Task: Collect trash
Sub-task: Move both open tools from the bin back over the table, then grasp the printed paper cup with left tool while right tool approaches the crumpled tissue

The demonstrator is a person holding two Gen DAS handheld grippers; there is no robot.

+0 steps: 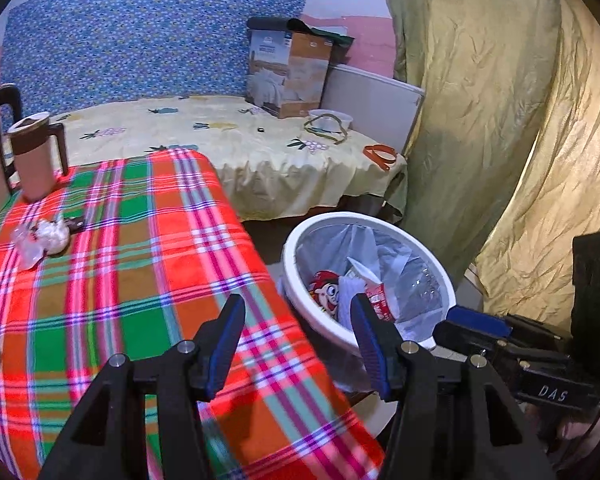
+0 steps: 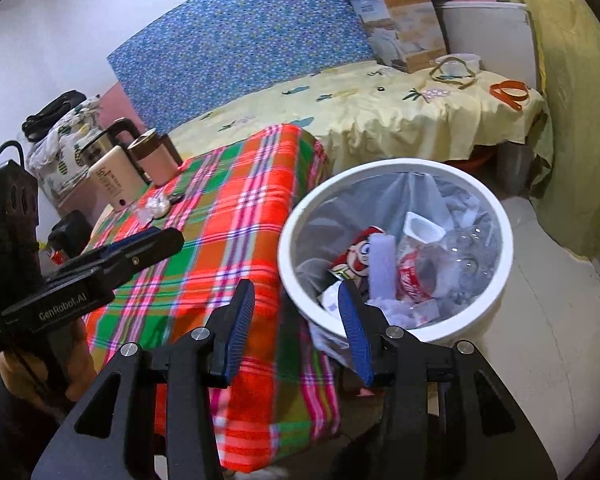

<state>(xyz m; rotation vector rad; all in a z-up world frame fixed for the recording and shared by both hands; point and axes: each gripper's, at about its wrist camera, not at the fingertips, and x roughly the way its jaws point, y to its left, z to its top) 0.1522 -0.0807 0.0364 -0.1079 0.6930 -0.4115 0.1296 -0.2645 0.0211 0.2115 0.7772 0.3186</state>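
1. At the far left of the counter [image 1: 112,280], draped in a red-and-green plaid cloth, a crumpled wad of tissue and clear plastic [image 1: 42,236] lay just in front of a brown lidded mug [image 1: 34,156]. This looked like the trash left to collect.
2. A small dark scrap [image 1: 75,223] lay touching the wad on its right; whether it was trash could not be told.
3. The left tongs [image 1: 298,344] hung wide apart and empty over the counter's near right edge, well apart from the wad.
4. To the right, on the floor just beside the counter, stood the white bin [image 2: 496,280] with its clear liner, already holding a cartoon-printed wrapper [image 2: 358,256], a crushed red-labelled bottle [image 2: 414,276] and paper scraps.
5. The right tongs [image 2: 296,326] were also spread wide and held nothing, poised over the gap between counter edge and bin rim.
6. Risks, as I judged them:
   - The wad was loose and light, so a shallow pinch could take only the plastic and leave the tissue behind.
   - The mug stood close behind it, so an overshooting reach might knock it over.
   - Dragging the tongs could snag the plaid cloth and shift everything on it.
   - A release short of the rim would drop trash into the gap beside the bin.
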